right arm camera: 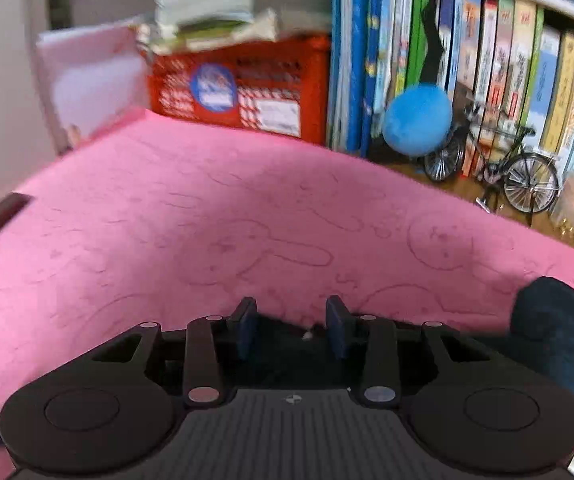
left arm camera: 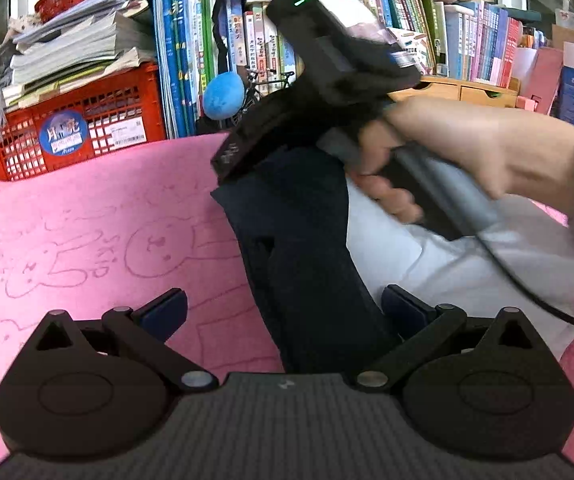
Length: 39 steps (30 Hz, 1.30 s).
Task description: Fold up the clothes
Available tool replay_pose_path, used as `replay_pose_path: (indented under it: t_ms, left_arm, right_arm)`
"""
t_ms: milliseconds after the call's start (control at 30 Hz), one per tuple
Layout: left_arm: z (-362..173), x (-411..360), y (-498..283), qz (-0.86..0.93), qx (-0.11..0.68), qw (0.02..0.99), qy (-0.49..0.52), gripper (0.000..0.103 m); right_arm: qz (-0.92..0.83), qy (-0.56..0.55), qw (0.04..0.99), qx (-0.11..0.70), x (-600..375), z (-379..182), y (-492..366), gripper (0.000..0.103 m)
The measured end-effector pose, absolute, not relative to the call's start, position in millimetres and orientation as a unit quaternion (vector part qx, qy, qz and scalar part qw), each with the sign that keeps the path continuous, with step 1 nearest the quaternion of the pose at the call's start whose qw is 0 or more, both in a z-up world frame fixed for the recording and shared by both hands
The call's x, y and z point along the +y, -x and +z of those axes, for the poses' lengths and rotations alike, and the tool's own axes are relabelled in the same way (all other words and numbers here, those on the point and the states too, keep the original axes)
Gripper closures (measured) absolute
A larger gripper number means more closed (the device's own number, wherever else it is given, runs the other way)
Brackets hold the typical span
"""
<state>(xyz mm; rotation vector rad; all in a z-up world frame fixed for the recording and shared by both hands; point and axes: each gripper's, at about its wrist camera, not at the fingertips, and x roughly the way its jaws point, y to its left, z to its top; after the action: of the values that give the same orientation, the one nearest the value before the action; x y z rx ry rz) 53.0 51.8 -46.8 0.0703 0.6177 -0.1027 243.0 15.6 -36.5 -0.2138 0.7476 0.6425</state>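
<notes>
A navy garment lies as a long dark strip on the pink rabbit-print blanket, with a white part spread to its right. My left gripper stands wide open low over the near end, and the strip runs between its fingers untouched. A hand holds my right gripper at the strip's far end. In the right wrist view the right gripper has its pads a little apart with dark cloth bunched between them. A navy fold bulges at the right.
Behind the blanket stand a red crate stacked with papers, a row of upright books, a blue plush ball and a model bicycle. A wooden drawer unit sits at the back right. Pink blanket stretches left of the garment.
</notes>
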Motion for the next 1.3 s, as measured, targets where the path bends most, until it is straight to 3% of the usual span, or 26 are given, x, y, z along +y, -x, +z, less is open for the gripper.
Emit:
replay_pose_path:
  t_ms: [167,200,300,433,600,667,767,833,1133,1300]
  left_arm:
    - [-46,69,-54,-0.071,0.318,0.945,0.018,0.000]
    - [-45,75,-51,-0.076,0.324,0.943,0.030,0.000]
    - [-38,96,-33,-0.083,0.329,0.937,0.080,0.000]
    - [-29,104,-17,-0.076,0.327,0.939,0.082,0.000]
    - [-36,90,-5,-0.064,0.340,0.938,0.034,0.000]
    - [-35,84,5,-0.058,0.341,0.938,0.011,0.000]
    - [-29,85,19,-0.049,0.345,0.937,-0.001,0.000]
    - [-20,81,19,-0.043,0.348,0.936,-0.012,0.000]
    - [0,30,28,-0.015,0.344,0.933,-0.108,0.000]
    - [7,23,40,-0.055,0.353,0.931,-0.069,0.000]
  right_arm:
    - [0.282,0.080,0.883,0.366,8,-26,-240,0.061]
    - [0.287,0.055,0.888,0.355,-5,-16,-229,0.053]
    - [0.316,0.010,0.902,0.293,-48,13,-186,0.016]
    - [0.310,0.017,0.913,0.264,-102,24,-122,0.015]
    - [0.279,0.016,0.893,0.352,-134,-31,-82,0.016]
    - [0.278,0.049,0.902,0.325,-140,-43,-60,0.016]
    - [0.288,0.071,0.901,0.315,-148,-31,-32,0.012]
    - [0.284,0.069,0.908,0.301,-163,-21,-20,0.005]
    - [0.224,0.029,0.924,0.309,-197,-11,12,0.002]
    - [0.226,0.054,0.925,0.300,-197,-10,38,0.000]
